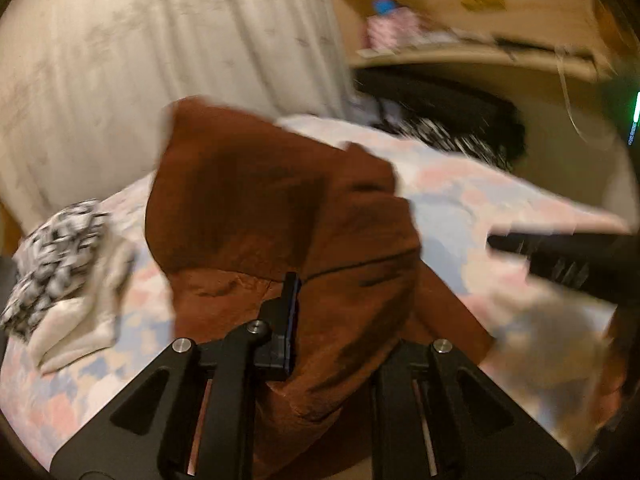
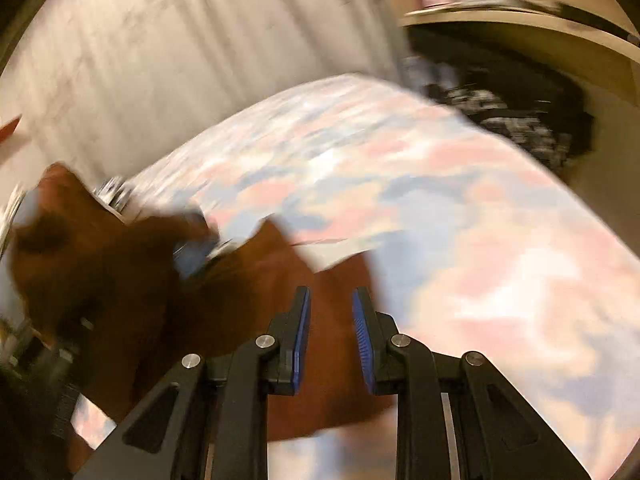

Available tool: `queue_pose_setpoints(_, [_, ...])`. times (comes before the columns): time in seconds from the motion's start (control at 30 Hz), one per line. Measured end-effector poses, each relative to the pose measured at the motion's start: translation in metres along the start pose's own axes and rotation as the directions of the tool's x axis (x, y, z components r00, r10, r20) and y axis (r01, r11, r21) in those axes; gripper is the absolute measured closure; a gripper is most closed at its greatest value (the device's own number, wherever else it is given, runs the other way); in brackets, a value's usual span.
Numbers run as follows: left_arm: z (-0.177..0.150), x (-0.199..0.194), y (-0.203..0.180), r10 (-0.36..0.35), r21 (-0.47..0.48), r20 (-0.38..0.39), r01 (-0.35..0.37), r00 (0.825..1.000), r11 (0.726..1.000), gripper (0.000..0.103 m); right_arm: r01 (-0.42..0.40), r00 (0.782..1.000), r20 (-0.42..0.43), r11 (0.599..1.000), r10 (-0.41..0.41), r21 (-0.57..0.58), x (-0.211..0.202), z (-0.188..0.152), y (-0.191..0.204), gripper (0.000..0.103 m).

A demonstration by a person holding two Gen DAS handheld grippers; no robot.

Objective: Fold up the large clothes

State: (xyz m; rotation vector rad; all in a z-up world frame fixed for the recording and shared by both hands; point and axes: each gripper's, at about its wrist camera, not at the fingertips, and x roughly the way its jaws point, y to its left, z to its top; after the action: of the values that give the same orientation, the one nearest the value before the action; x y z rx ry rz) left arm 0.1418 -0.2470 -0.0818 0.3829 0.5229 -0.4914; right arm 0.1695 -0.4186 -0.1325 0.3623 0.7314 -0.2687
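A large brown garment (image 1: 280,216) is bunched on a bed with a pink, blue and white cover (image 1: 480,208). My left gripper (image 1: 320,320) is shut on a fold of the brown garment; the cloth drapes over and hides its right finger. The right gripper shows at the right edge of this view (image 1: 560,256). In the right wrist view the brown garment (image 2: 240,312) lies low and left on the bed cover (image 2: 440,200). My right gripper (image 2: 330,320) is open over the garment's edge, with nothing between its blue pads (image 2: 362,332). Both views are motion blurred.
A black-and-white patterned cloth on a cream one (image 1: 60,264) lies at the bed's left. A pale curtain (image 1: 180,40) hangs behind. Dark clothes (image 1: 460,120) are piled at the far right under a wooden shelf (image 1: 460,52) holding small items.
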Motion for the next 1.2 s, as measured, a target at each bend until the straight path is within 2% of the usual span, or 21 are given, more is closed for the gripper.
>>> queue_pose_setpoints(0.07, [-0.012, 0.027, -0.036, -0.012, 0.069, -0.069, 0.017, 0.998, 0.997, 0.092, 0.030, 1.000, 0.003, 0.999, -0.030, 0.018, -0.001, -0.002, -0.021, 0.081])
queue_pose_setpoints(0.17, [-0.039, 0.060, -0.077, -0.007, 0.159, -0.181, 0.037, 0.983, 0.987, 0.091, 0.045, 0.999, -0.031, 0.998, -0.044, 0.035, 0.009, -0.009, -0.041, 0.081])
queue_pose_setpoints(0.27, [-0.049, 0.062, -0.096, 0.025, 0.224, -0.160, 0.011, 0.987, 0.975, 0.079, 0.034, 0.996, -0.080, 0.998, -0.030, 0.047, 0.017, -0.025, -0.063, 0.081])
queue_pose_setpoints(0.3, [-0.049, 0.062, -0.096, 0.002, 0.219, -0.164, 0.034, 0.986, 0.975, 0.063, 0.024, 0.996, -0.091, 0.999, -0.019, 0.048, 0.022, -0.029, -0.064, 0.081])
queue_pose_setpoints(0.33, [-0.047, 0.061, -0.094, -0.040, 0.200, -0.179, 0.076, 0.983, 0.977, 0.052, 0.017, 0.995, -0.097, 0.999, -0.012, 0.047, 0.027, -0.030, -0.063, 0.081])
queue_pose_setpoints(0.43, [-0.041, 0.057, -0.084, -0.091, 0.151, -0.204, 0.124, 0.975, 0.981, 0.043, -0.008, 0.994, -0.106, 0.999, 0.013, 0.051, 0.032, -0.038, -0.074, 0.081])
queue_pose_setpoints(0.53, [-0.032, 0.049, -0.060, -0.158, 0.093, -0.226, 0.183, 0.961, 0.979, 0.035, -0.033, 0.995, -0.095, 0.999, 0.037, 0.040, 0.028, -0.039, -0.069, 0.074])
queue_pose_setpoints(0.6, [-0.028, 0.037, -0.051, -0.204, 0.053, -0.233, 0.222, 0.951, 0.974, 0.034, -0.048, 0.995, -0.084, 0.998, 0.050, 0.030, 0.017, -0.034, -0.062, 0.064])
queue_pose_setpoints(0.7, [-0.025, 0.007, -0.033, -0.261, -0.003, -0.228, 0.268, 0.938, 0.964, 0.034, -0.087, 0.993, -0.080, 0.996, 0.089, 0.022, 0.003, -0.030, -0.055, 0.062])
queue_pose_setpoints(0.83, [-0.025, -0.034, 0.001, -0.249, -0.067, -0.186, 0.241, 0.951, 0.968, 0.034, -0.152, 0.983, -0.097, 0.988, 0.153, 0.024, -0.016, -0.022, -0.045, 0.062])
queue_pose_setpoints(0.9, [-0.026, -0.047, 0.025, -0.233, -0.130, -0.171, 0.213, 0.957, 0.968, 0.034, -0.202, 0.972, -0.119, 0.979, 0.204, 0.029, -0.019, -0.020, -0.037, 0.059])
queue_pose_setpoints(0.93, [-0.027, -0.052, 0.042, -0.224, -0.176, -0.165, 0.195, 0.960, 0.965, 0.034, -0.222, 0.966, -0.127, 0.975, 0.224, 0.033, -0.022, -0.019, -0.035, 0.055])
queue_pose_setpoints(1.07, [-0.039, -0.049, 0.103, -0.163, -0.330, -0.188, 0.094, 0.969, 0.939, 0.035, -0.296, 0.937, -0.180, 0.954, 0.299, 0.040, -0.020, -0.017, -0.019, 0.044])
queue_pose_setpoints(1.13, [-0.047, -0.040, 0.128, -0.174, -0.409, -0.210, 0.075, 0.962, 0.910, 0.046, -0.297, 0.930, -0.217, 0.955, 0.296, 0.028, -0.009, -0.017, -0.009, 0.044])
queue_pose_setpoints(1.2, [-0.056, -0.031, 0.147, -0.207, -0.467, -0.225, 0.082, 0.952, 0.880, 0.052, -0.288, 0.926, -0.247, 0.957, 0.284, 0.020, 0.006, -0.017, -0.001, 0.044])
